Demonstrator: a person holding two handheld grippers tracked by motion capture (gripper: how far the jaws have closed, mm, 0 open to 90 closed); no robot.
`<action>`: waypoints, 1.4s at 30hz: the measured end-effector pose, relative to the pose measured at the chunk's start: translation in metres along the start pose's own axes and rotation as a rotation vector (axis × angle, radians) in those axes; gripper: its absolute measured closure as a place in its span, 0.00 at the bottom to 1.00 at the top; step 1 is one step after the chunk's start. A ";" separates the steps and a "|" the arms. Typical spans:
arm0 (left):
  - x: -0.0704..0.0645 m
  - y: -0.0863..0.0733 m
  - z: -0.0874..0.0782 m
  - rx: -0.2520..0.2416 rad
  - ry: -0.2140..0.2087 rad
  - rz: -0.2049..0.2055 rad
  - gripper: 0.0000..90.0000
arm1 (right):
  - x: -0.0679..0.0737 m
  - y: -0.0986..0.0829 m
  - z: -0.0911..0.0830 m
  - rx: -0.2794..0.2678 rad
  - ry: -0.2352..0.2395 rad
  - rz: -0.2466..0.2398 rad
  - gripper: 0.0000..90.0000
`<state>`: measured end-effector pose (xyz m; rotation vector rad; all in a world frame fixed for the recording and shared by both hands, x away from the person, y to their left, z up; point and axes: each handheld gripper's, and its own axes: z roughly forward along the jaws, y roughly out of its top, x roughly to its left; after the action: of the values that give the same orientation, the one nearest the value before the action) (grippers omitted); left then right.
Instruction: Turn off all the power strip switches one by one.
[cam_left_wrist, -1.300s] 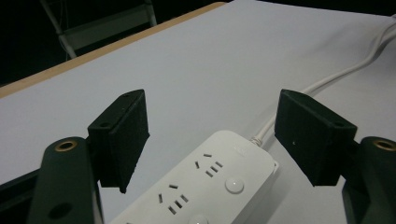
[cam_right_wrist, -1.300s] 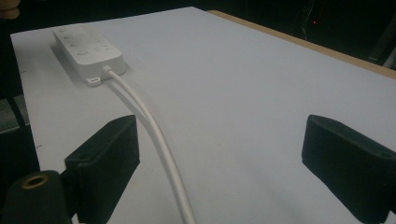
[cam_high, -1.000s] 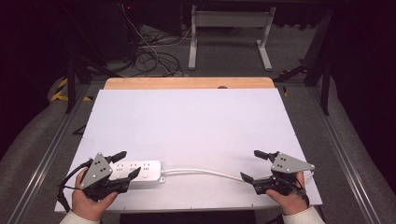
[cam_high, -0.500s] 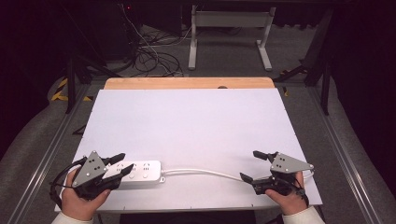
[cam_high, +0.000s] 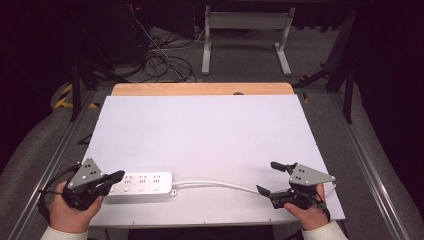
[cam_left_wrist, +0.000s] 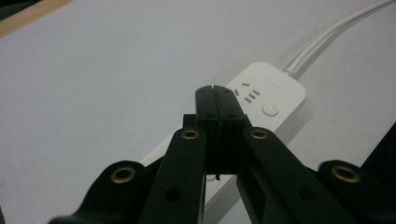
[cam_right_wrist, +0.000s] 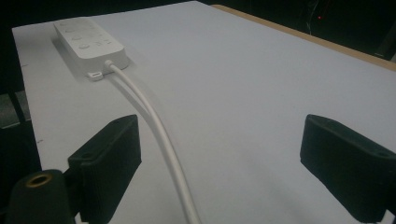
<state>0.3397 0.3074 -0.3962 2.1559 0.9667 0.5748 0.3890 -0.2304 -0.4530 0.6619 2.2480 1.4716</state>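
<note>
I see the white power strip (cam_high: 141, 182) lying near the table's (cam_high: 210, 130) front-left edge, my left gripper (cam_high: 116, 176) closed empty beside it, my right gripper (cam_high: 269, 178) wide open over its limp, slippery cable (cam_right_wrist: 154, 126), so I'd grip the rigid, light body.

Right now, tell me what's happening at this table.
A person holds a pair of tongs in each hand over a white table. The left tongs are shut, tips at the near end of a white power strip, holding nothing. The right tongs are open around the strip's white cable, not gripping it.
</note>
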 end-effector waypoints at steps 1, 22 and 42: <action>0.002 -0.001 0.000 0.006 0.003 -0.003 1.00 | 0.000 0.000 0.000 -0.001 0.001 0.000 0.14; 0.021 -0.028 0.011 0.176 0.040 -0.103 1.00 | 0.000 0.000 -0.002 -0.004 -0.012 -0.011 0.14; 0.024 -0.035 0.026 0.288 0.036 -0.127 1.00 | 0.000 0.000 -0.002 -0.010 -0.008 -0.009 0.14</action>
<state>0.3546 0.3324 -0.4365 2.3180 1.2608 0.4360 0.3878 -0.2318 -0.4519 0.6530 2.2332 1.4724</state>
